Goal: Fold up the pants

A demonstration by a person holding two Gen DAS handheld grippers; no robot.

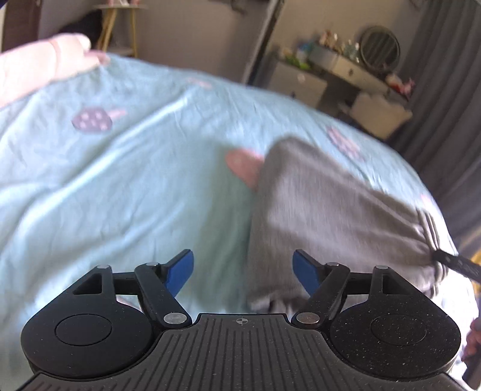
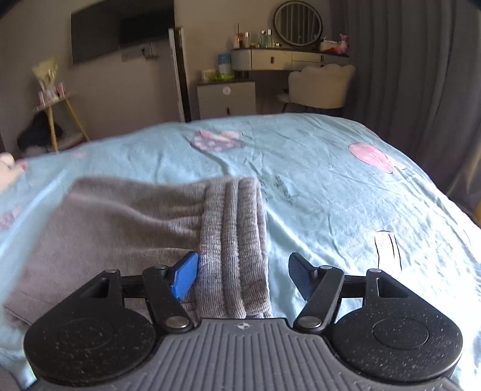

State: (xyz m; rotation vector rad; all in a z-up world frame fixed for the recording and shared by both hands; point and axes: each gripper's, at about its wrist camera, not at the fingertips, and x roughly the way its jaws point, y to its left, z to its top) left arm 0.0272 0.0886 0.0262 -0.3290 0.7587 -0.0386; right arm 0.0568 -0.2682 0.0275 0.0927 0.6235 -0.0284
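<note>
Grey knit pants (image 2: 126,222) lie folded on the light blue bed sheet (image 2: 315,192), their ribbed waistband (image 2: 234,240) running toward me. My right gripper (image 2: 243,276) is open, its jaws wide apart, with the waistband lying between them. In the left wrist view the pants (image 1: 324,216) lie to the right, blurred. My left gripper (image 1: 243,273) is open and empty above the sheet (image 1: 120,186), at the pants' left edge. The other gripper's black tip (image 1: 457,264) touches the pants' waistband at the far right.
A pink pillow (image 1: 39,63) lies at the bed's far left. Beyond the bed stand a dressing table with round mirror (image 2: 297,24), a white chair (image 2: 321,87), a small cabinet (image 2: 225,99) and grey curtains (image 2: 421,75). A wooden side table (image 2: 57,114) stands at left.
</note>
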